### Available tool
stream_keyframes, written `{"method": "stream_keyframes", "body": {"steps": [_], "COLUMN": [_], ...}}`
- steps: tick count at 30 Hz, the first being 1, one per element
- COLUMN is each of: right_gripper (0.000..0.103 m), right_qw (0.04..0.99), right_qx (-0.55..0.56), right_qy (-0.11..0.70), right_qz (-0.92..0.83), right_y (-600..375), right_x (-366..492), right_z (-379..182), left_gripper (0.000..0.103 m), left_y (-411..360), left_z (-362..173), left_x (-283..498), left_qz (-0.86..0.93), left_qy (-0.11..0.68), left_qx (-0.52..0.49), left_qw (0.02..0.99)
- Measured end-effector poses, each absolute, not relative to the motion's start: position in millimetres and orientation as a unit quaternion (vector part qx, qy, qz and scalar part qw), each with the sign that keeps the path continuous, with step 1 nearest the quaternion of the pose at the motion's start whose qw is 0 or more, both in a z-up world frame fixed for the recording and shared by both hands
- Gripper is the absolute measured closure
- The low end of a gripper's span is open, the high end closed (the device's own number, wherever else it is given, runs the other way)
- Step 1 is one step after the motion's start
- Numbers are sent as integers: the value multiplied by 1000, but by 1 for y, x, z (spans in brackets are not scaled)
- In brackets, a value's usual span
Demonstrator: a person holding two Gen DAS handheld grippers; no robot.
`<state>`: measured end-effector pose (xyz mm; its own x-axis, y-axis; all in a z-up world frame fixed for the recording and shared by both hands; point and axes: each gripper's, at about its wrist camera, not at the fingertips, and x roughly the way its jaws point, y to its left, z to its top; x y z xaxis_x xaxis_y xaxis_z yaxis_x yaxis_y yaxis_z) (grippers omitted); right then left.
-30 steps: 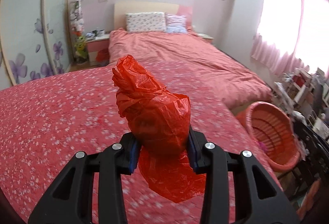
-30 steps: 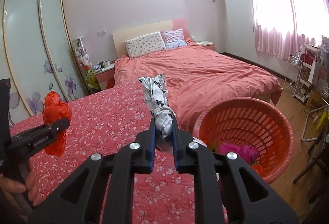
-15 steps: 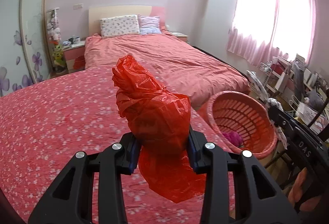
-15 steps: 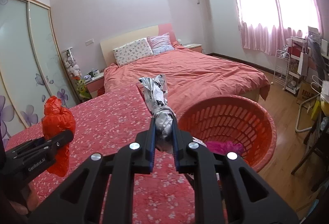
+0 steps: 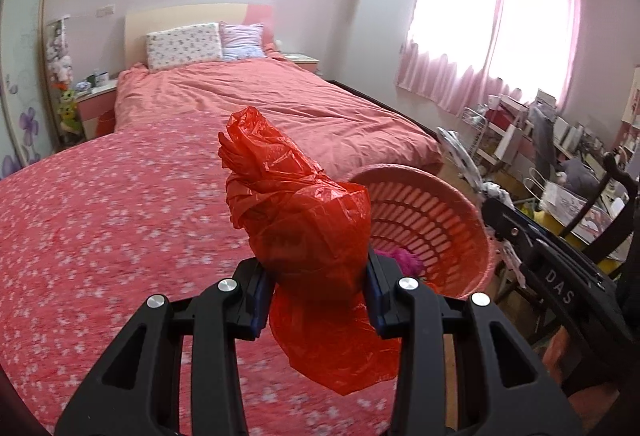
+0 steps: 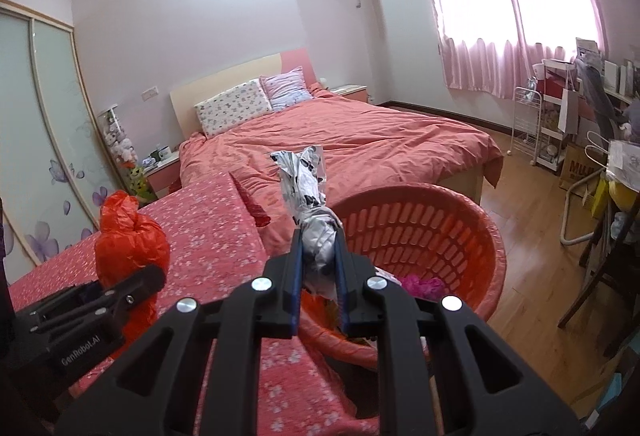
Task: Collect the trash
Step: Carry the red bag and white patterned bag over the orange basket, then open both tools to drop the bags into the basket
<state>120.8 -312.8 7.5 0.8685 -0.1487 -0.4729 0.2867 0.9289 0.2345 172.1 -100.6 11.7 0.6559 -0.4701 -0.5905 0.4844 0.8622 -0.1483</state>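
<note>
While your left hand-held gripper (image 5: 316, 300) grips a crumpled red plastic bag (image 5: 296, 224) between its blue-padded fingers (image 5: 258, 300), the bag's twisted top stands up above the jaws and a loose flap hangs down below them. You hold it over the near bed with the flowered red cover (image 5: 100, 216), close to that bed's right edge. Just beyond the bag, to the right, sits the pink laundry-style basket (image 5: 448, 212), its slotted wall tilted toward you; something magenta (image 5: 404, 262) lies in its bottom.

Your right hand-held gripper (image 6: 318, 276) is clamped narrowly on a silver foil wrapper with black print (image 6: 308, 204), whose twisted upper end sticks up past the fingertips. From this wrist view the wrapper sits in front of the basket's (image 6: 440, 236) near rim, at the edge of the flowered cover (image 6: 208, 236). Whether it is already over the opening you cannot tell. The magenta scrap (image 6: 424, 282) shows again inside the basket.

Off to the left in the right wrist view you can see your left gripper (image 6: 108, 300) side-on with the red bag (image 6: 128, 240) in it, well apart from the foil wrapper. Behind everything lies a second bed with a plain coral duvet (image 6: 360, 140) and two pillows (image 6: 248, 108).
</note>
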Motion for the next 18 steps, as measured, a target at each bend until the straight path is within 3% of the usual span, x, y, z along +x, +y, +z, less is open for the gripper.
{"method": "stream_keyframes", "body": {"steps": [18], "right_gripper": [88], "right_qw": [949], "right_qx": [163], "right_qy": [222], "right_qz": [-153], "right_y": [-371], "right_x": [138], "right_z": [-8], "left_gripper": [64], "left_y": [-167], "left_z": [-2], "left_x": [190], "left_qz": [-312], "left_qy": [333], "left_qx": [18], "left_qw": [890]}}
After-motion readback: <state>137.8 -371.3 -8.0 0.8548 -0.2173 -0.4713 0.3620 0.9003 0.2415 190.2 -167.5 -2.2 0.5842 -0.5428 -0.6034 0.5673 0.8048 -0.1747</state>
